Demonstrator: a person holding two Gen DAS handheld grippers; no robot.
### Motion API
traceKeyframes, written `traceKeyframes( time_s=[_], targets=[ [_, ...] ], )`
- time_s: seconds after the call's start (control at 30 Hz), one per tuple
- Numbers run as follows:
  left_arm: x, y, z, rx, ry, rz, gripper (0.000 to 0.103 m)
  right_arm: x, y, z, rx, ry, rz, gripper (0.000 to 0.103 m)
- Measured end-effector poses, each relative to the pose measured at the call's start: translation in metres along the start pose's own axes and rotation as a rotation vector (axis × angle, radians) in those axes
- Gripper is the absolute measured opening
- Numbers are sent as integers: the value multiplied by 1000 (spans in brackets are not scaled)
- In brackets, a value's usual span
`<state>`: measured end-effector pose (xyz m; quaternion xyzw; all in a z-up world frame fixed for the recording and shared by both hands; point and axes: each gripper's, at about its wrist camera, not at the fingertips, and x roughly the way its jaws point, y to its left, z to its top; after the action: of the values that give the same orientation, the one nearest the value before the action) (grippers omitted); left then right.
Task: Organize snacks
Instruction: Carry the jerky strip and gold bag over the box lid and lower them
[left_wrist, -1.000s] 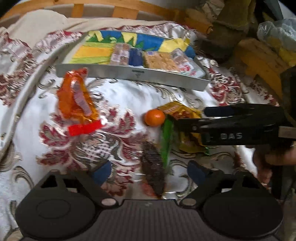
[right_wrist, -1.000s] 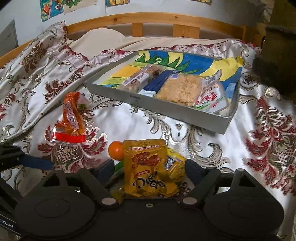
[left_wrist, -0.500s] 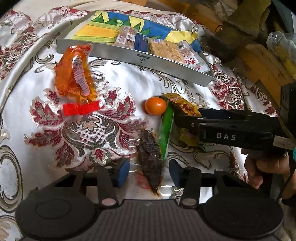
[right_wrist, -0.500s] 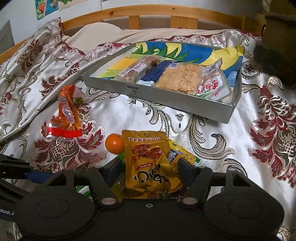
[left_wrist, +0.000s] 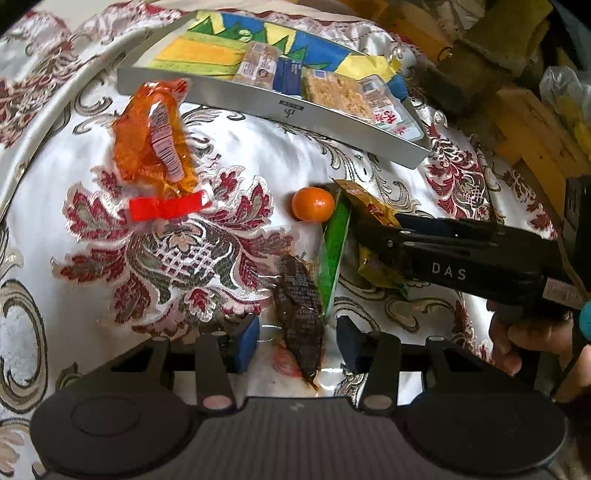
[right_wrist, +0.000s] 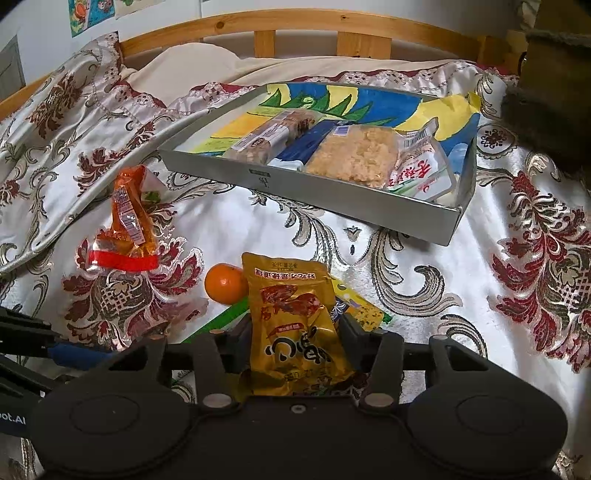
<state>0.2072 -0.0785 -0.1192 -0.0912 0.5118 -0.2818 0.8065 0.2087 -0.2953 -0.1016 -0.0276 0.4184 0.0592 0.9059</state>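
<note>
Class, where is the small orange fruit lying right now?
In both wrist views the orange fruit lies on the patterned bedspread, touching the gold snack packet's left edge, near the tray.

The yellow pouch (right_wrist: 295, 325) hides most of the green packet (right_wrist: 218, 323) beneath it, label unreadable.

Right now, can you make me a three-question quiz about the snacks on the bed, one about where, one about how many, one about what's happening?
1. Where is the small orange?
A. In the tray
B. On the bedspread beside the gold packet
C. On the pillow

2. How many snack packs lie in the tray?
A. One
B. Four
C. Nine

3. What lies between the right tool's fingers?
A. The gold packet
B. Nothing
C. The orange

Answers: 1 B, it sits against the packet's left edge. 2 B, four lie side by side. 3 A, the closing jaws flank it.
</note>
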Motion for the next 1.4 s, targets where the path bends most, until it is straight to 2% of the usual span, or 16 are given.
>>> traceKeyframes(
  time_s=[0.1, 0.27, 0.47, 0.63, 0.73, 0.83, 0.97, 1.13, 1.3, 1.4],
  targets=[
    [-2, 2, 1, -24, 6, -2, 50, -2, 2, 0, -14, -2, -6, 48],
    [-6, 1, 1, -37, 1, 10, 50, -4, 19, -3, -192, -32, -81, 47],
    [-11, -5, 0, -22, -10, 29, 50, -4, 22, -4, -229, -36, -89, 45],
    [-16, -9, -1, 4, -20, 52, 49, -3, 46, -19, -492, -82, -199, 43],
    [-16, -15, -2, 41, -17, 79, 48, -2, 52, -23, -567, -96, -229, 43],
    [-18, -15, -3, 34, -26, 77, 48, -1, 56, -26, -625, -114, -258, 42],
    [-23, -16, -2, 35, -48, 67, 48, -1, 59, -29, -660, -129, -283, 42],
    [-29, -25, -4, 92, -88, 69, 48, -6, 60, -28, -686, -160, -312, 42],
    [-39, -32, -3, 135, -174, 79, 48, -19, 56, -20, -664, -223, -333, 42],
    [-46, -35, 2, 122, -234, 58, 48, -26, 53, -13, -634, -269, -346, 42]
  ],
)
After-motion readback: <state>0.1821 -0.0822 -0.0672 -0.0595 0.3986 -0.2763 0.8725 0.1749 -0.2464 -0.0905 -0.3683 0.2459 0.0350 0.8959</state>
